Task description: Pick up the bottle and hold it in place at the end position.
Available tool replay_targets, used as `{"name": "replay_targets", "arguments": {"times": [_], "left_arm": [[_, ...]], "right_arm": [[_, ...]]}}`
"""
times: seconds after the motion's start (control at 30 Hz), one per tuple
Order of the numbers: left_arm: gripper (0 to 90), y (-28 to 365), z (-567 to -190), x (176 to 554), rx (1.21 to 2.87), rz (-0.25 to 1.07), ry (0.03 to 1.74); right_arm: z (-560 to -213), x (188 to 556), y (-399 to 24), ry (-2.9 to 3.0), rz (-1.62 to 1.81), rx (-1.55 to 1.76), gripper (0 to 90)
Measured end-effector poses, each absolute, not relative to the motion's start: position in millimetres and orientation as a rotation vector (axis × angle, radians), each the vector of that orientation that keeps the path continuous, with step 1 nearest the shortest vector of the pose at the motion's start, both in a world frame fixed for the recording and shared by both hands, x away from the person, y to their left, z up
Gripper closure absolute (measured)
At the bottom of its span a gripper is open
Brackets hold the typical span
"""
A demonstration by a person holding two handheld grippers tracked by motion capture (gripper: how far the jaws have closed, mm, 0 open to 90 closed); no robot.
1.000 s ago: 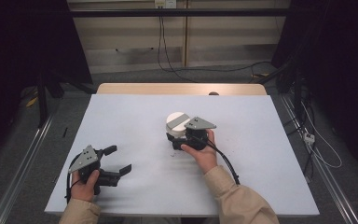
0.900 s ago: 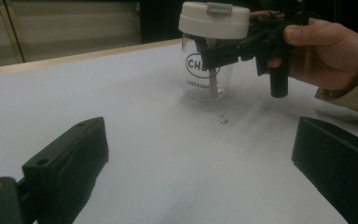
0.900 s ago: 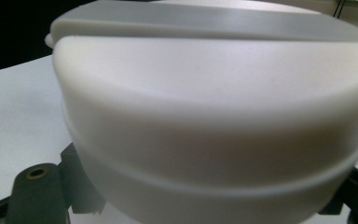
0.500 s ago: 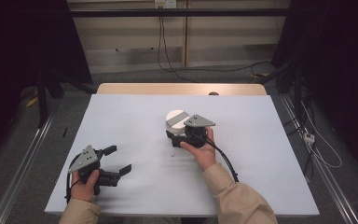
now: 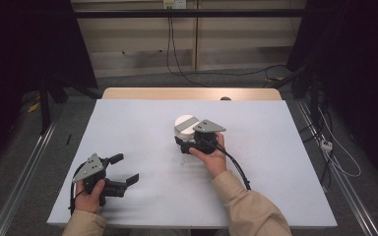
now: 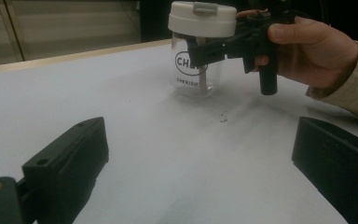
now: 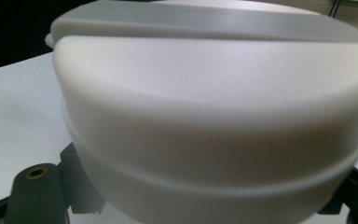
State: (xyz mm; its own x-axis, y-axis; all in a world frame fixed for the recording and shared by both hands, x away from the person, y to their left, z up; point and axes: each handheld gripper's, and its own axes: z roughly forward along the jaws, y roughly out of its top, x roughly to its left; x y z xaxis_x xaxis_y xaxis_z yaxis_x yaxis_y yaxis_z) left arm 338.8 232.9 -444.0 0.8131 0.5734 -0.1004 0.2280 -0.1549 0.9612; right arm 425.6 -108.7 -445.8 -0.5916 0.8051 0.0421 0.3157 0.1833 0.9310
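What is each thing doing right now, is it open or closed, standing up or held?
Clear glass jar with black oval logo: upright on the table, gripped just under its lid.
Cream round plastic lid: on the jar, closed.
Right hand-held gripper: shut on the jar.
Left hand-held gripper: open, holding nothing, low over the table.
White table: bears the jar.

One clear jar stood at the centre of the high view, wearing one white lid. Two grippers were counted: the left gripper at lower left, the right gripper near the middle. One table carried everything. Inside the jar there was possibly one brownish item, too indistinct to tell.
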Motion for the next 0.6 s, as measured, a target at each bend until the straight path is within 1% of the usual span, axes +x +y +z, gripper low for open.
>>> {"name": "replay_targets", "arguments": {"times": [0.6], "left_arm": [[3.5,233.7,-444.4,337.7,1.739,0.346,0.625]], "right_arm": [[-448.2,432.0,-111.5,2.000,1.389,1.060,18.5]]}}
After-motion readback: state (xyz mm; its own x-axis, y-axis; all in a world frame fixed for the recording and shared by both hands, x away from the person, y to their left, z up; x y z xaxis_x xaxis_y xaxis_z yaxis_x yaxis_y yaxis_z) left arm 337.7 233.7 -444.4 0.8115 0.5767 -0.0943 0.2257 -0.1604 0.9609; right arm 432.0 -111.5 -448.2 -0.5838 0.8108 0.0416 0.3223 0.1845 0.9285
